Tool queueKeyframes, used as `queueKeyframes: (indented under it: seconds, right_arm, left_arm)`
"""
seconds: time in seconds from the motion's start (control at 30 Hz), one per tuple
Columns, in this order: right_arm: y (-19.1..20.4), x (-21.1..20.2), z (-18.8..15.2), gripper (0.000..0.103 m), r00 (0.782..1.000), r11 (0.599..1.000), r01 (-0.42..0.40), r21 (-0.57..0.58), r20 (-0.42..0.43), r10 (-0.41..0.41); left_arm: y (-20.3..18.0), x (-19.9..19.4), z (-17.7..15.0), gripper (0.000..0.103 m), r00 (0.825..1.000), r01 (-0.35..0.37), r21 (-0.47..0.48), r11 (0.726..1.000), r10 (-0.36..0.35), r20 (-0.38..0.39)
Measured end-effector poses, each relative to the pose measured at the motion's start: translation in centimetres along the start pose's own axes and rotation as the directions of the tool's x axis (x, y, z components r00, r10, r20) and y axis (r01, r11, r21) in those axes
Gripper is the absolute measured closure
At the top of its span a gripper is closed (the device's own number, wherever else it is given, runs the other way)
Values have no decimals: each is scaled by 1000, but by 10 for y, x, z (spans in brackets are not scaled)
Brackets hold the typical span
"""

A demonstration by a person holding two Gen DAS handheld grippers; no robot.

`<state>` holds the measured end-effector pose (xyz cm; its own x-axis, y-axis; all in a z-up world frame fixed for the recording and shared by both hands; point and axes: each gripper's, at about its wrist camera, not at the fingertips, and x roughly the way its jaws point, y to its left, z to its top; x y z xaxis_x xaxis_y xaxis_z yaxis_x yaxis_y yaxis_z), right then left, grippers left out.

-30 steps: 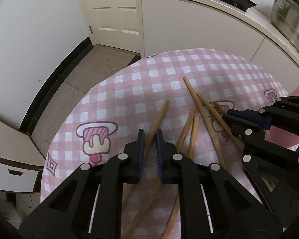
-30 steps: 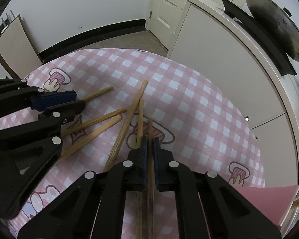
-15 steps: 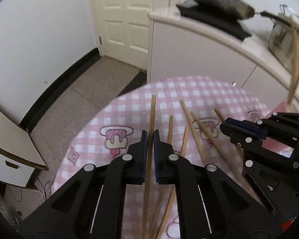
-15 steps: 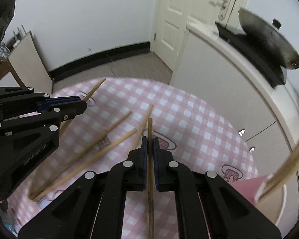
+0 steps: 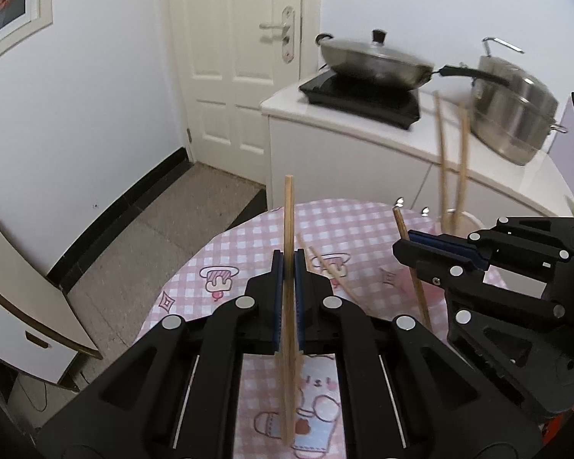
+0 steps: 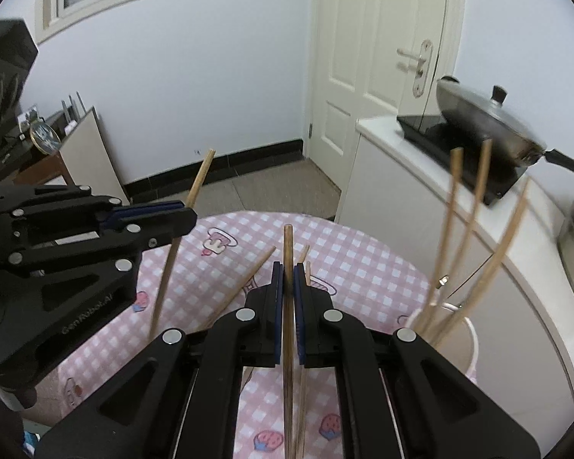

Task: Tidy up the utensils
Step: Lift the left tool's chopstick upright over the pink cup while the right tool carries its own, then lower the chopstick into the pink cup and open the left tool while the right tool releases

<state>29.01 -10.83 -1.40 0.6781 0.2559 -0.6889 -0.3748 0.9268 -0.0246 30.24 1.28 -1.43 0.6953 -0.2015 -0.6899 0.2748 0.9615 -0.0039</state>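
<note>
Wooden chopsticks: one (image 5: 288, 267) clamped upright in left gripper (image 5: 288, 298), one (image 6: 288, 306) in right gripper (image 6: 288, 306), above pink checked tablecloth (image 6: 363, 260). Pale holder cup (image 6: 470, 340) at table's right edge; lower tips first, avoid standing sticks.

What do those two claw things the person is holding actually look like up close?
Both are matte black plastic. The left claw and right claw each have two angular fingers with cut-out openings and round silver fasteners, and dark blue pads line the inner faces. Pale lettering runs along the left one's side in the right wrist view. No cables, hands or sleeves show.
</note>
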Motion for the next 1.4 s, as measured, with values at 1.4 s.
queueKeyframes:
  seconds: [1.4]
  right_arm:
    - [-110,-126,20,99,939,981,134,137,300,-170]
  left_arm:
    - [-125,-53,83,98,933,211,5,978,-203,298]
